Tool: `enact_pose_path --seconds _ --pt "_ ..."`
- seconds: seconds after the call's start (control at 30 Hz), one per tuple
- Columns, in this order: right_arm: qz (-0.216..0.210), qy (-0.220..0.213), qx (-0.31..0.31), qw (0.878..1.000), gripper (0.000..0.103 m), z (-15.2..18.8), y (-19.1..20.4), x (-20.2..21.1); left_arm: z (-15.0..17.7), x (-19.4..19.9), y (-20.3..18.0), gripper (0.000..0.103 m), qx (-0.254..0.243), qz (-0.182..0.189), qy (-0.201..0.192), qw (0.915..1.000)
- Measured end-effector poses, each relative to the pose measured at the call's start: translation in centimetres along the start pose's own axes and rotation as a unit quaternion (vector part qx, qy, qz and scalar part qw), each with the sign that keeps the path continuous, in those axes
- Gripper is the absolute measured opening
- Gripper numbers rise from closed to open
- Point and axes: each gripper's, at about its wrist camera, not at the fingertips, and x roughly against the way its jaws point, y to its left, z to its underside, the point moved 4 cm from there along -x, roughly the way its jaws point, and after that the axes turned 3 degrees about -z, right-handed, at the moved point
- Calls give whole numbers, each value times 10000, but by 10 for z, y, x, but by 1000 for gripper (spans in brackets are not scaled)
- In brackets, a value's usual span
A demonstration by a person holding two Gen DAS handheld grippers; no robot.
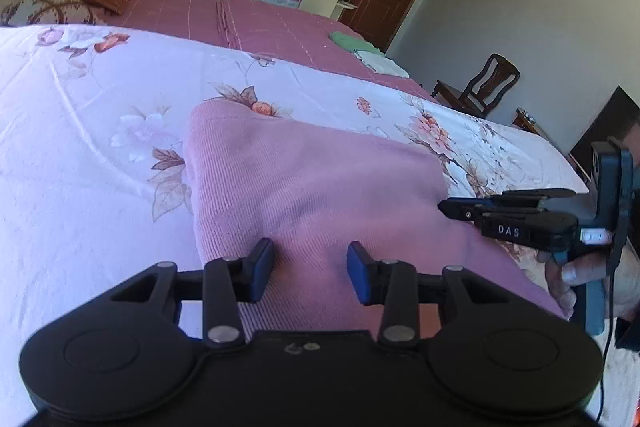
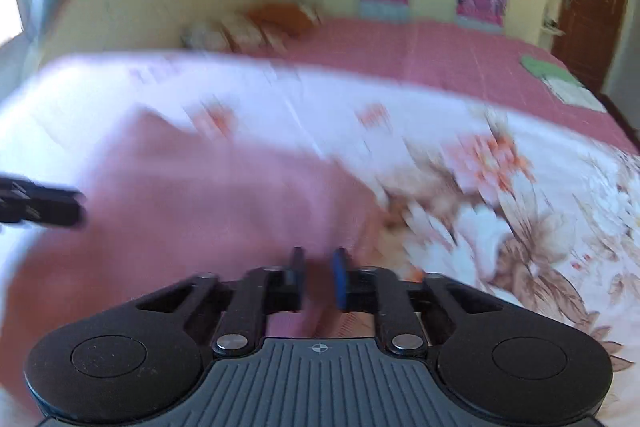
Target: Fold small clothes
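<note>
At the near edge of the bed, both grippers are hovering low over the pink garment.

Closest in, the left gripper (image 1: 310, 269) is standing with its jaws apart over the near hem of the pink garment (image 1: 304, 179), the cloth showing between the pads without being pinched. The right gripper (image 2: 318, 277), at the garment's three o'clock edge, is showing its jaws nearly together; blur is hiding whether any cloth is caught between them. A likely slip: a grip on one layer only, or on the floral sheet (image 1: 100, 99) beneath, would be dragging the fold askew. Both tools are tilting downward, and a hand (image 1: 568, 279) is wrapping the right one's handle. Farther off, at one o'clock, folded pieces (image 1: 368, 53) are lying on the rose bedspread (image 1: 280, 23).
</note>
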Motion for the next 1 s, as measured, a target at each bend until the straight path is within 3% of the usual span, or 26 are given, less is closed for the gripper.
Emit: enact_pose_path --seconds 0.07,0.2,0.33,0.43,0.53,0.6,0.83,1.0 --pt "-62 -96 -136 9998 6 3 -9 -4 4 5 -6 38 -312 -124 -30 9994" --pt "-18 -140 -21 9999 6 4 -5 17 16 43 -11 38 -414 -88 -225 9989" --pt "-607 -395 95 9973 6 21 14 68 41 71 -24 37 -512 -65 -329 9981" --pt "-893 -274 320 9951 6 44 34 84 59 73 -32 37 -586 -183 -317 9976" --pt "-457 35 612 9971 5 67 35 67 64 71 -32 38 -523 -252 -373 9976" --pt "-507 -74 428 9978 0 72 28 64 65 72 -38 39 -698 -408 -380 9960" --pt "-474 -109 161 9987 0 80 26 81 85 90 -48 37 -929 -796 -266 9921" --pt "-605 -351 99 9975 0 85 31 116 110 109 -49 37 -593 -1048 -215 9925"
